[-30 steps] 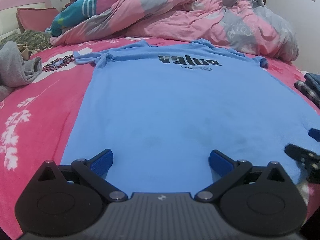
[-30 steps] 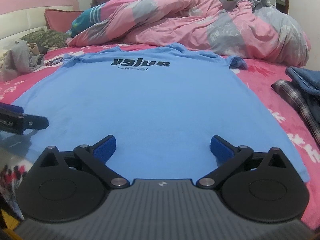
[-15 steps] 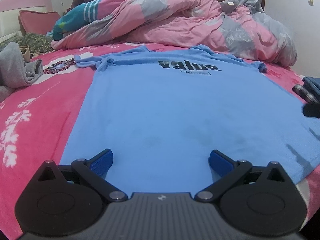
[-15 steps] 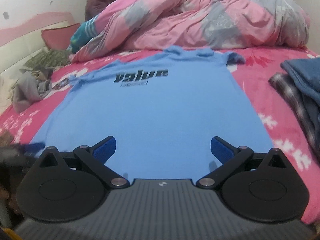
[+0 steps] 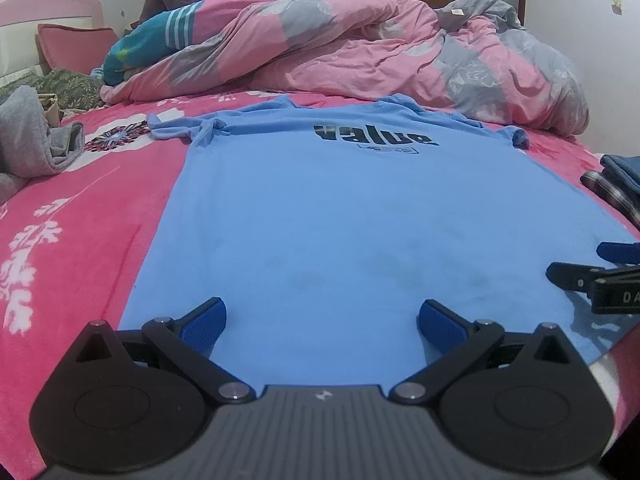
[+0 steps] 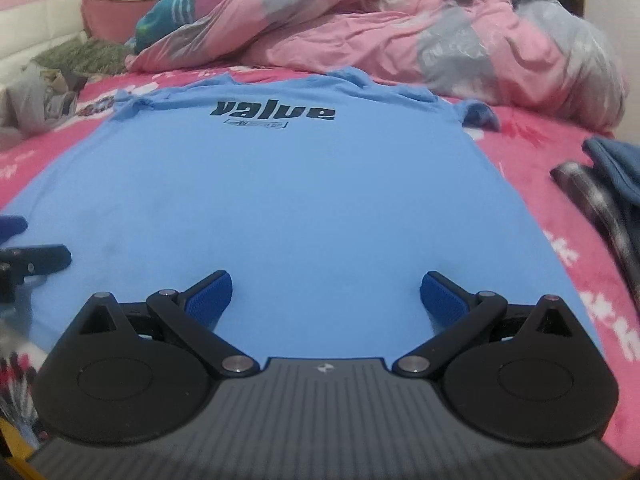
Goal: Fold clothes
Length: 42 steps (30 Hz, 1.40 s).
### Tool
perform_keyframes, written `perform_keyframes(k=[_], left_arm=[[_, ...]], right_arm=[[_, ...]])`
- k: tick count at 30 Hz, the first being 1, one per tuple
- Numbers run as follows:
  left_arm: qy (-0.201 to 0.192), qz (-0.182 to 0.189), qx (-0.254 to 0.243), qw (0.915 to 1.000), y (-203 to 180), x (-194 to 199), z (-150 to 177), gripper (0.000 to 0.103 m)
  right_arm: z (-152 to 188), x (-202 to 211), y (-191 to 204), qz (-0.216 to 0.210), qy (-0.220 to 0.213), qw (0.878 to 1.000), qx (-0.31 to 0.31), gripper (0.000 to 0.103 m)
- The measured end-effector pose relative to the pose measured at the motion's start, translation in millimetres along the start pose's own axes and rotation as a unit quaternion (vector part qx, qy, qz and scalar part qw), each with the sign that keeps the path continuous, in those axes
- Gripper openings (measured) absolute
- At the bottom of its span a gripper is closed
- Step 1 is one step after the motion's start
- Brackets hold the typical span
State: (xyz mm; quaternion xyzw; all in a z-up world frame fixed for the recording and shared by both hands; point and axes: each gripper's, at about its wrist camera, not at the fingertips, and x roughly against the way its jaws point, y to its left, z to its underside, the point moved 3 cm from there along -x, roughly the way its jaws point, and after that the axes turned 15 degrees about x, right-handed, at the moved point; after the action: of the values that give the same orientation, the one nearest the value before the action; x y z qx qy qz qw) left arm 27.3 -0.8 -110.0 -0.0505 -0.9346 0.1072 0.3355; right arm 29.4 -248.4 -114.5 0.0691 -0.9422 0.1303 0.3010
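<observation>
we have our left gripper (image 5: 322,316) and right gripper (image 6: 326,294) side by side again over the near hem of the blue t-shirt (image 5: 360,216), after the right one swung out wide and came back. both are spread, holding nothing. the shirt lies flat on the bed (image 5: 80,216), unfolded, so the first fold can start. only the left view shows the whole grey garment (image 5: 28,136).

Blue T-shirt (image 5: 360,216) flat on bed, black "value" print up, hem nearest.
</observation>
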Motion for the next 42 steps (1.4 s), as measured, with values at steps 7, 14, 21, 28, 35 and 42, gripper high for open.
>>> perform_keyframes(k=[7, 14, 21, 28, 35, 42], left_arm=[[0.002, 0.000, 0.002, 1.0000, -0.7, 2.2, 0.5, 0.103], [0.002, 0.000, 0.002, 1.0000, -0.3, 2.4, 0.5, 0.103], [0.001, 0.000, 0.003, 1.0000, -0.1, 2.6, 0.9, 0.103], [0.001, 0.002, 0.004, 1.0000, 0.3, 3.0, 1.4, 0.103], [0.000, 0.002, 0.004, 1.0000, 1.0, 2.6, 0.9, 0.103], [0.001, 0.003, 0.005, 1.0000, 1.6, 3.1, 0.9, 0.103]], right_arm=[[1.4, 1.7, -1.2, -0.001, -0.002, 1.000, -0.001, 0.102], [4.2, 3.3, -0.4, -0.001, -0.005, 1.000, 0.000, 0.102], [6.0, 6.0, 0.9, 0.003, -0.007, 1.000, 0.000, 0.102], [8.7, 14.2, 2.2, 0.003, -0.005, 1.000, 0.002, 0.102], [15.6, 27.5, 1.9, 0.000, -0.003, 1.000, 0.009, 0.102], [19.4, 36.0, 1.9, -0.003, 0.003, 1.000, 0.017, 0.102]])
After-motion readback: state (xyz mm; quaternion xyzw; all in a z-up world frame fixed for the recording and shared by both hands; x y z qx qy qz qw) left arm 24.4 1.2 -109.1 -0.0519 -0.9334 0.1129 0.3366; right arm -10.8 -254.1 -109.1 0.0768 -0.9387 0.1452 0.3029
